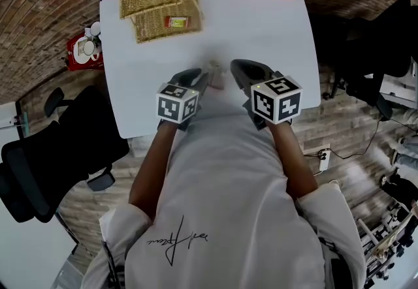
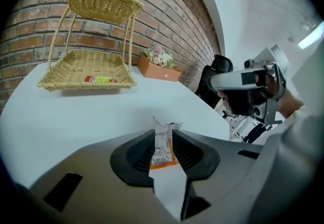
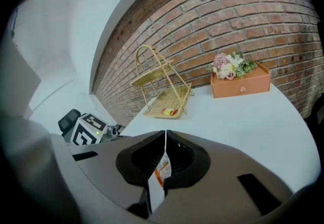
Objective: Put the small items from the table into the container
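Left tool (image 2: 163,136) is sitting spread around a sachet (image 2: 162,152), right tool (image 3: 164,135) is pinching another sachet (image 3: 161,169), print's too blurry.

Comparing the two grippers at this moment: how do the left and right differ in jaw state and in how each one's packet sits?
The left gripper has its jaws apart; the right gripper has them closed. The left packet shows face-on in the open gap, not visibly pinched; the right packet is clamped edge-on. Shared: each packet is orange and white, and both grippers face the wicker basket.
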Demonstrator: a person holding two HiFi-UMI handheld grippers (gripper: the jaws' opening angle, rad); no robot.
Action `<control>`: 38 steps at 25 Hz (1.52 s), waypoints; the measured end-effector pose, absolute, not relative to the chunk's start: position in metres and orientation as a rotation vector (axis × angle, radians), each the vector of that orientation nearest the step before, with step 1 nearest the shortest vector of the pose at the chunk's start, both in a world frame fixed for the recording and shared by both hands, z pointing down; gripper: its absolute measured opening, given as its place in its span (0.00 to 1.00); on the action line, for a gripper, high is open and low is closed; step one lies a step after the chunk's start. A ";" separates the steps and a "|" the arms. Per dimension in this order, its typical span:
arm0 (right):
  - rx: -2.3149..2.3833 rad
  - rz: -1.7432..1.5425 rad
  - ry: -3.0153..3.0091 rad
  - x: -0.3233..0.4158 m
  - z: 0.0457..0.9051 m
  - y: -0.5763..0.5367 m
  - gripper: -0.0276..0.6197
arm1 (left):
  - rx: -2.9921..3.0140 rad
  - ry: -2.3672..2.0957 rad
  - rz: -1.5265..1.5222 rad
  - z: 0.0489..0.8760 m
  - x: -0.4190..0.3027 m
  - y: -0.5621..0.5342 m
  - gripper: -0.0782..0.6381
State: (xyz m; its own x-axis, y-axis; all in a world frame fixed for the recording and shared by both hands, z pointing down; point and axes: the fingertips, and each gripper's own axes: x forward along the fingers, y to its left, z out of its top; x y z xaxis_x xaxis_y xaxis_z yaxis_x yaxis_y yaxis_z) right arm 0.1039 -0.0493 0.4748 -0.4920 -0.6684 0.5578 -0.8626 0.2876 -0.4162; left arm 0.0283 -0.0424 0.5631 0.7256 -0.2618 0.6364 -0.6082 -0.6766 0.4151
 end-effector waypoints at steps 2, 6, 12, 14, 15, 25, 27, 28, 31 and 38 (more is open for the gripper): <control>1.411 1.018 -2.277 0.107 0.476 -0.049 0.08 | 2.290 -0.638 0.734 0.567 0.029 -0.042 0.24; 1.417 1.035 -2.264 0.109 0.479 -0.049 0.08 | 2.282 -0.604 0.754 0.572 0.032 -0.041 0.25; 1.420 1.053 -2.253 0.110 0.483 -0.049 0.08 | 2.242 -0.557 0.788 0.584 0.035 -0.039 0.27; 1.420 1.059 -2.249 0.110 0.484 -0.050 0.08 | 2.234 -0.549 0.800 0.588 0.036 -0.039 0.27; 1.419 1.062 -2.248 0.110 0.484 -0.050 0.08 | 2.230 -0.545 0.803 0.589 0.036 -0.040 0.27; 1.425 1.075 -2.235 0.113 0.489 -0.052 0.08 | 2.178 -0.518 0.813 0.599 0.040 -0.040 0.27; 1.424 1.080 -2.234 0.112 0.490 -0.051 0.08 | 2.170 -0.523 0.820 0.600 0.039 -0.039 0.27; 1.424 1.082 -2.234 0.112 0.490 -0.051 0.08 | 2.166 -0.524 0.823 0.601 0.039 -0.039 0.27; 1.426 1.077 -2.233 0.112 0.489 -0.052 0.08 | 2.162 -0.518 0.831 0.601 0.040 -0.038 0.27; 1.426 1.062 -2.234 0.112 0.489 -0.050 0.08 | 2.171 -0.520 0.849 0.600 0.041 -0.033 0.23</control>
State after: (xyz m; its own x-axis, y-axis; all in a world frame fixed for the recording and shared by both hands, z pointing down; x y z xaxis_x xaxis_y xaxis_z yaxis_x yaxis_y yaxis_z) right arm 0.1124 -0.0503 0.4890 -0.4707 -0.6605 0.5850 -0.8707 0.2406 -0.4289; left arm 0.0408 -0.0327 0.6002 0.6992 -0.0990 0.7080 -0.5855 -0.6476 0.4877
